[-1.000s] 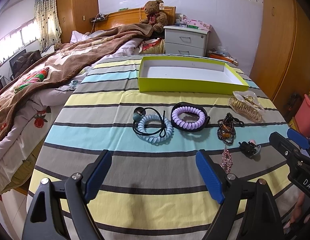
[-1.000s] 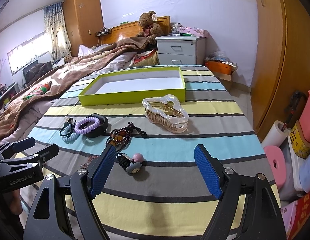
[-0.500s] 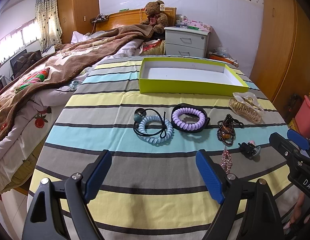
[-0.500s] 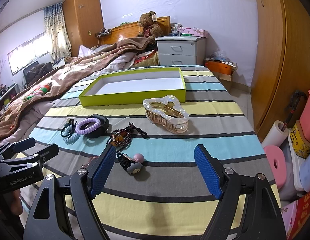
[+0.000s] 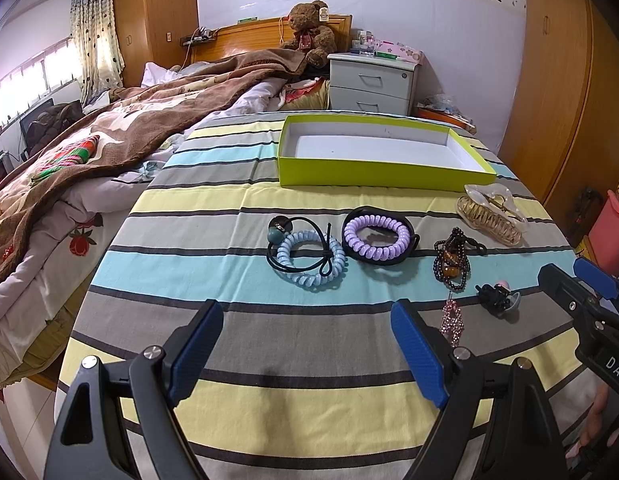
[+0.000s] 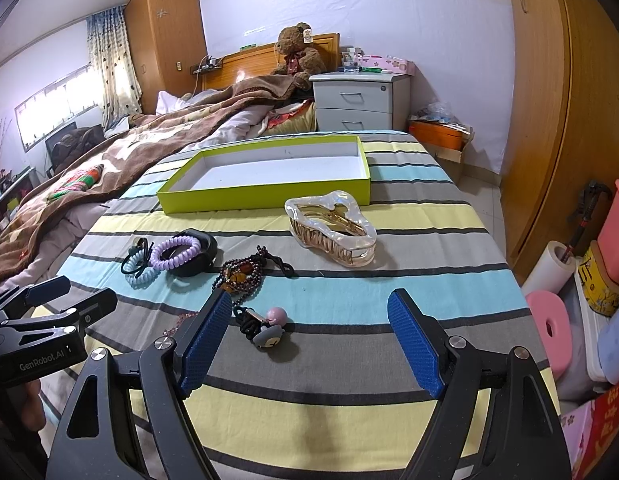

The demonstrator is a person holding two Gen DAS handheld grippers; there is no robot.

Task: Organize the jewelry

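A lime-green open box (image 5: 383, 174) (image 6: 265, 190) sits empty at the far side of the striped table. In front of it lie a blue coil hair tie with a black band (image 5: 311, 260), a purple coil tie on a black ring (image 5: 377, 236) (image 6: 177, 251), a dark bead bracelet (image 5: 451, 258) (image 6: 241, 272), a pink chain (image 5: 452, 320), a small pink-and-grey hair tie (image 5: 497, 296) (image 6: 265, 326) and a pearly claw clip (image 5: 491, 214) (image 6: 333, 232). My left gripper (image 5: 307, 354) is open and empty near the blue tie. My right gripper (image 6: 309, 334) is open and empty by the small hair tie.
The striped tablecloth (image 5: 293, 408) covers a table beside a bed with a brown blanket (image 5: 121, 128). A white nightstand (image 5: 371, 82) stands behind. A wooden wardrobe (image 6: 557, 112) and floor clutter with a pink roll (image 6: 549, 330) lie to the right.
Both grippers have edged slightly forward and stay open. No item on the table has moved.
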